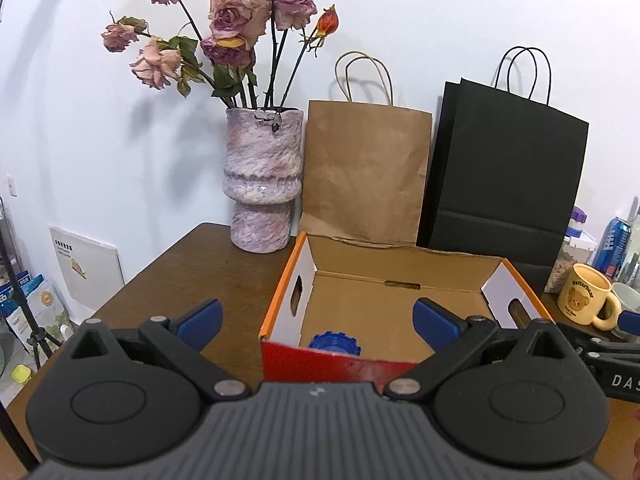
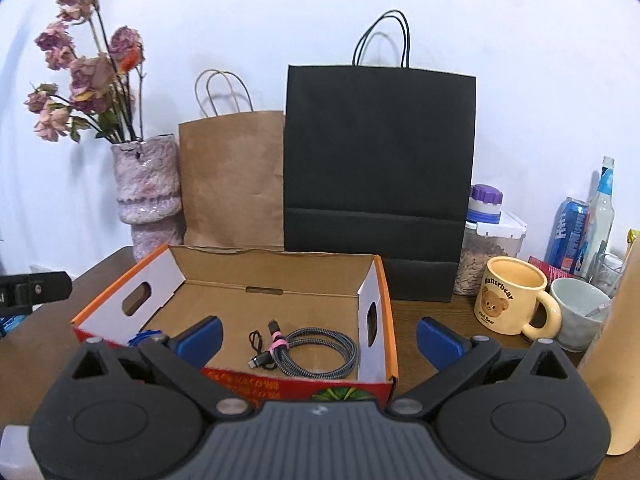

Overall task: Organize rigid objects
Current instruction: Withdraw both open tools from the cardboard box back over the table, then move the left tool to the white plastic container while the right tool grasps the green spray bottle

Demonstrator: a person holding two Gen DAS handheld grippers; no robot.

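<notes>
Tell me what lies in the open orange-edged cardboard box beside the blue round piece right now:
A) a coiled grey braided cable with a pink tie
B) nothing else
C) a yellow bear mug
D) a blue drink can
A: the right wrist view shows the coiled grey braided cable with a pink tie lying on the floor of the open orange-edged cardboard box, while the yellow bear mug and blue drink can stand outside on the table.

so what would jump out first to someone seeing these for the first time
Probably the open orange-rimmed cardboard box at the table's centre, holding a coiled grey braided cable. Behind it a tall black paper bag stands against the wall, with a mottled pink ceramic vase of dried roses at the left. Both grippers are open and hold nothing.
</notes>
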